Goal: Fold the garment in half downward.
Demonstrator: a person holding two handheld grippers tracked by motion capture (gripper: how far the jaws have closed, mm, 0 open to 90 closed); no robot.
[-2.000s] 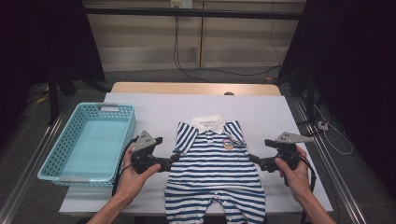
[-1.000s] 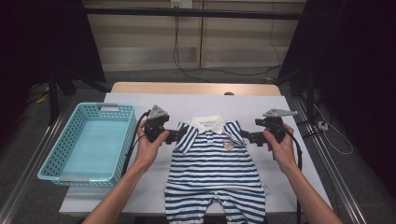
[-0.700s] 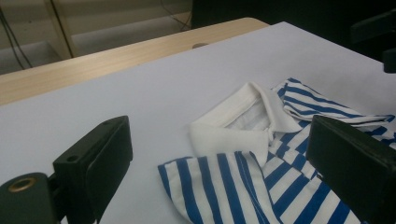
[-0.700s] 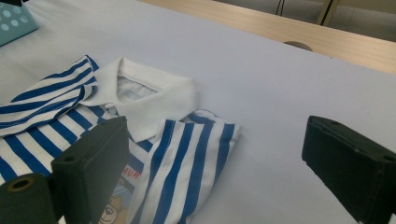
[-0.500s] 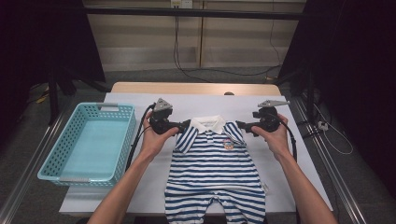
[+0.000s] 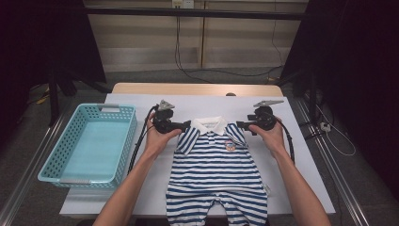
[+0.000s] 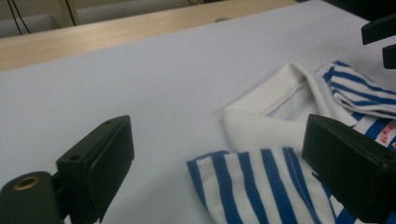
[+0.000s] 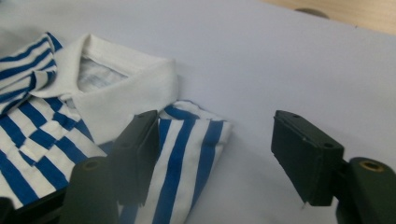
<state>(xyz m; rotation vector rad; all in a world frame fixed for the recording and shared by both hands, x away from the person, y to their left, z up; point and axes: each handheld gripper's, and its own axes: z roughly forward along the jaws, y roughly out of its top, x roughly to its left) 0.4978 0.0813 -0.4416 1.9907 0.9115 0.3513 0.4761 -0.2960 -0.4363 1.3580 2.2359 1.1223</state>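
The striped romper (image 6: 217,176) lies flat, front side up, on the white-covered bench (image 6: 306,179). Its leg section is at the near edge, between the person's two forearms. The body carries blue and white horizontal stripes, with a small emblem (image 6: 229,145) on the chest. Its short sleeves spread to either side below the white collar (image 6: 210,124), which points toward the far edge.

The left gripper (image 6: 186,124) sits at the romper's left shoulder, held in the left hand (image 6: 157,139). In the left gripper view, its fingers (image 7: 95,168) stand wide apart. The sleeve edge and shoulder fabric lie between them, and neither pad presses on the cloth.

The right gripper (image 6: 240,125) sits at the opposite shoulder, held in the right hand (image 6: 269,136). Its jaws have just been closing. In the right gripper view, the striped sleeve edge lies between the fingers (image 8: 306,158). A clear gap remains on the outer side, so no grip is made. Whether the inner finger touches the fabric cannot be determined.

Both grippers point inward toward the collar, roughly level with each other.

A light blue perforated basket (image 6: 70,172) stands on the left part of the bench, well apart from the romper.

Beyond the white covering, a strip of bare wooden bench top (image 6: 197,88) shows at the far edge.
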